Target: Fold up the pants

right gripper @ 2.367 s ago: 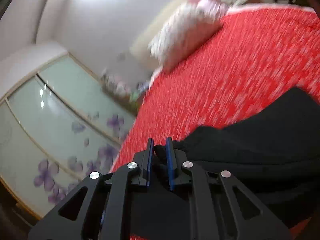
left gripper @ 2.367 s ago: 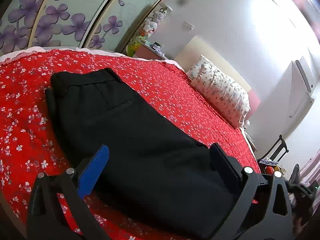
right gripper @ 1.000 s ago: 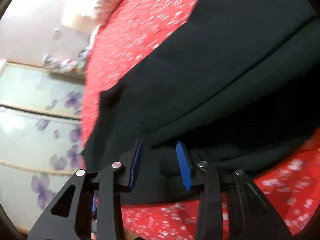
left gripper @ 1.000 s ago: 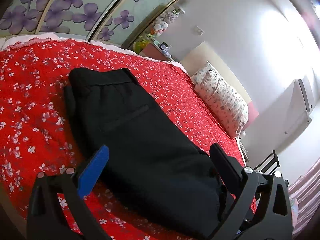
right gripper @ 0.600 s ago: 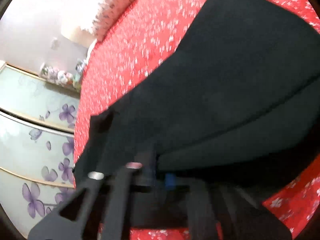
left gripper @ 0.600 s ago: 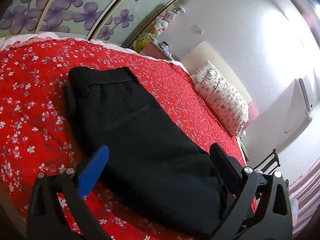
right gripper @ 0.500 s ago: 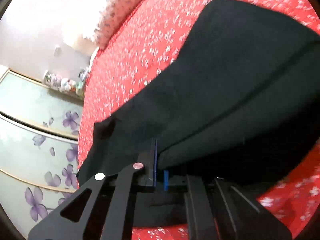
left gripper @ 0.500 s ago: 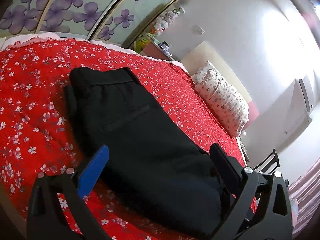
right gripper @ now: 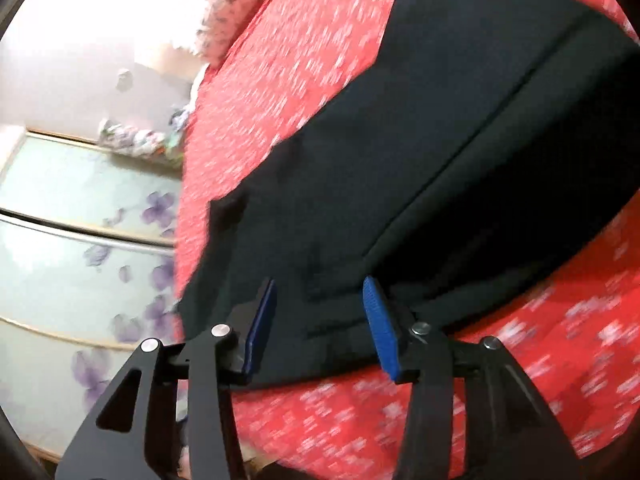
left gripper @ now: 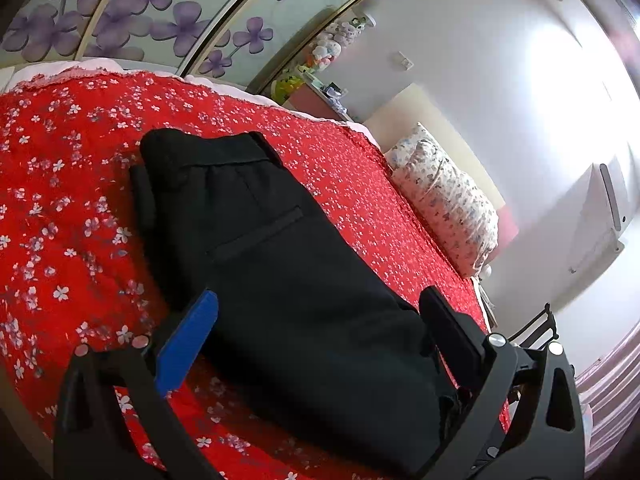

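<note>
The pants (left gripper: pixel 280 264) lie folded lengthwise on the red bed (left gripper: pixel 60 208), waistband at the far end, with the left tool (left gripper: pixel 316 320) held above their near end, fingers wide apart and empty. The right tool (right gripper: pixel 320 320) sits at the near edge of the cloth, fingers apart and gripping nothing, so a fold looks just laid; the next move probably calls for pinching the end and carrying it toward the waistband. A pillow (left gripper: pixel 448 208) lies well apart on the right, and nothing blocks the way.

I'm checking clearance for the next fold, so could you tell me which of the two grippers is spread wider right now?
The left gripper: its jaws straddle almost the whole width of the black pants, whereas the right gripper is only moderately open.
</note>
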Demonstrator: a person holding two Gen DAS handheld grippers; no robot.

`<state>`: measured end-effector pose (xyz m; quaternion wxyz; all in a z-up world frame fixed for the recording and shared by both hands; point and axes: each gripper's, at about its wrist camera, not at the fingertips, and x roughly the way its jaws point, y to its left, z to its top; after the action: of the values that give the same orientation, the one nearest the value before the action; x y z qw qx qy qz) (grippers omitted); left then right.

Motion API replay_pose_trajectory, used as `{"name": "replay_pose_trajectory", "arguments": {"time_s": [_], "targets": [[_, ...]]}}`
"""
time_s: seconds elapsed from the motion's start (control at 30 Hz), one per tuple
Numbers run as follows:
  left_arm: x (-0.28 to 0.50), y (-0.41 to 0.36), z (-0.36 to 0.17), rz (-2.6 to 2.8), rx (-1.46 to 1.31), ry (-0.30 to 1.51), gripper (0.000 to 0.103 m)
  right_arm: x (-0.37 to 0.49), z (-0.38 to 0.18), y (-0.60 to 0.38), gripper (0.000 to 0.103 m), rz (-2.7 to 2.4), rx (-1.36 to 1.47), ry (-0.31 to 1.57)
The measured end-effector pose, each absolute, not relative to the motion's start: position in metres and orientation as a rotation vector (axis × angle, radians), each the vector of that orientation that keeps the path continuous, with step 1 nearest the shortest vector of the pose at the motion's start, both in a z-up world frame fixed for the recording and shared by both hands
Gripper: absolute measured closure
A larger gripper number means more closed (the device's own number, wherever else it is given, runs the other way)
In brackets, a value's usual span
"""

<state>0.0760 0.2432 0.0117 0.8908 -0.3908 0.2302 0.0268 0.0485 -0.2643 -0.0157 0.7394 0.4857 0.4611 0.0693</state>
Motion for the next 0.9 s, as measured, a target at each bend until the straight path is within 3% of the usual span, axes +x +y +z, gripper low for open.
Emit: {"name": "replay_pose_trajectory", "arguments": {"time_s": [0.1, 0.77, 0.8, 0.87, 0.9], "targets": [[0.076, 0.241, 0.012, 0.056, -0.798, 0.482, 0.002, 0.056, -0.026, -0.252, 0.062, 0.241, 1.13, 1.047], [0.078, 0.236, 0.012, 0.062, -0.772, 0.495, 0.002, 0.063, -0.058, -0.257, 0.063, 0.093, 1.389, 1.1], [0.078, 0.236, 0.012, 0.062, -0.77, 0.495, 0.002, 0.064, -0.057, -0.255, 0.066, 0.097, 1.367, 1.077], [0.078, 0.236, 0.012, 0.06, -0.768, 0.497, 0.002, 0.065, -0.055, -0.252, 0.082, 0.08, 1.299, 1.039], [0.078, 0.236, 0.012, 0.059, -0.767, 0.497, 0.002, 0.064, -0.055, -0.251, 0.097, 0.07, 1.275, 1.029]]}}
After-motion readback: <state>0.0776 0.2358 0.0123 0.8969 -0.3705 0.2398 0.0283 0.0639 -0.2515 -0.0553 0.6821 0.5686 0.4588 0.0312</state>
